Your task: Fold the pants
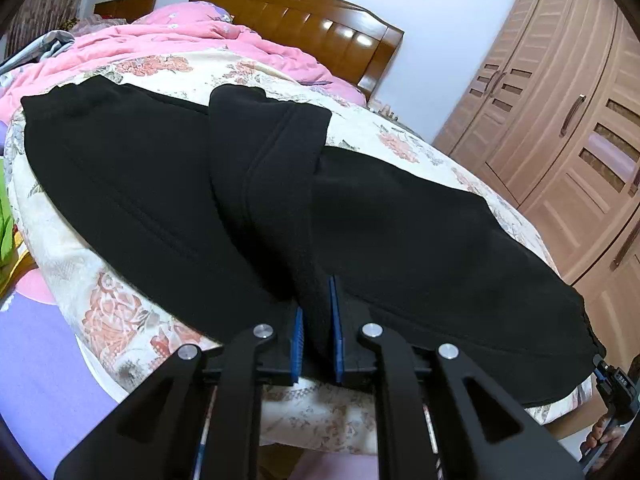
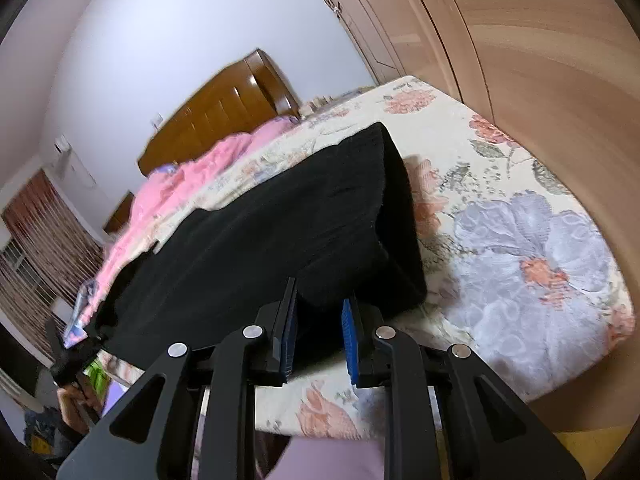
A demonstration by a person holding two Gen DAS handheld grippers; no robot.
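In the left wrist view, black pants (image 1: 160, 184) are seen spread across the floral bed (image 1: 120, 320), near its front edge, with a narrower flap already laid back over the middle. The left gripper (image 1: 318, 332) is clamped on a raised ridge of that cloth at the pants' near edge, its jaws drawn together on the fabric. The right gripper (image 1: 612, 384) is glimpsed at the pants' far right corner.

In the right wrist view, the pants (image 2: 248, 248) are seen from their end, and a bunched corner is pinched in the right gripper (image 2: 318, 332), jaws pressed on the cloth.

The step in hand is judged to be a two-point grasp at the near edge. Next, both held points would need lifting together and carrying over the pants, kept level so the fold lands square.
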